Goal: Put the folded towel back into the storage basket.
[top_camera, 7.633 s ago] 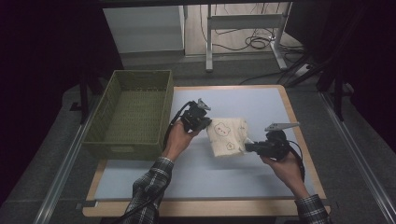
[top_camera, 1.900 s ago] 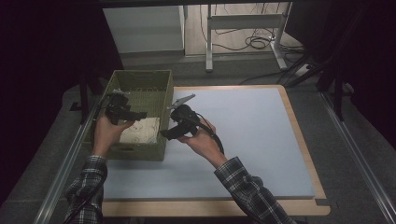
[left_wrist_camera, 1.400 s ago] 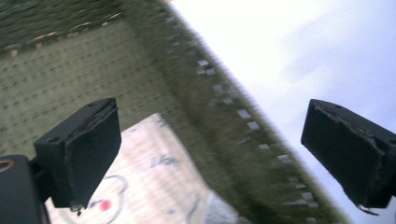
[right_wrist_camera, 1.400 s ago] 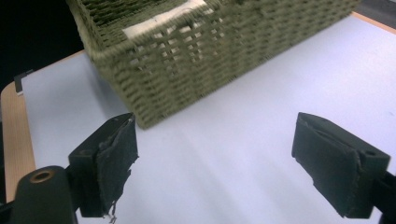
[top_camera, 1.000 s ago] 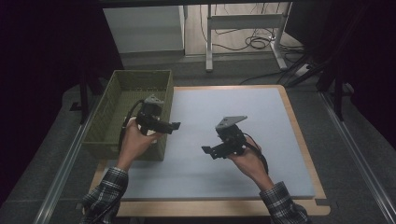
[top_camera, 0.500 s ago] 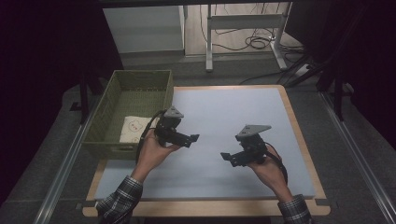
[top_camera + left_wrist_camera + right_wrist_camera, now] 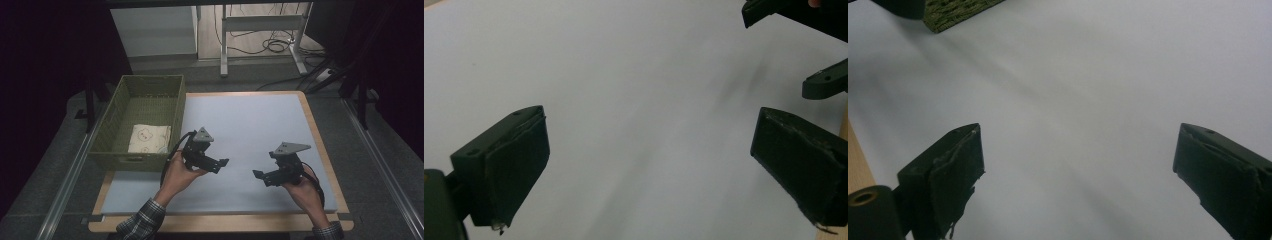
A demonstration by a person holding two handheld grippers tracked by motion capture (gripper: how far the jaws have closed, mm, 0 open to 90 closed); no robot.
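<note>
Both pairs of jaws stand wide apart with nothing between them, only bare mat showing in the gap. On the right gripper they have just been opening a little further, and no thing lies between them. It sits low over the near right part of the pale blue mat, held in the person's right hand, its jaws pointing left across the table. The left gripper is held in the left hand near the middle of the mat's near half, just right of the basket's near corner, its jaws pointing right, so the two grippers face each other with a clear stretch of mat between them.

From the left gripper view its own black pads frame empty mat, and the other gripper's tips show at the upper right edge.

Over on the left, the folded cream cloth lies flat in the near end of the green woven basket, well apart from both grippers.
</note>
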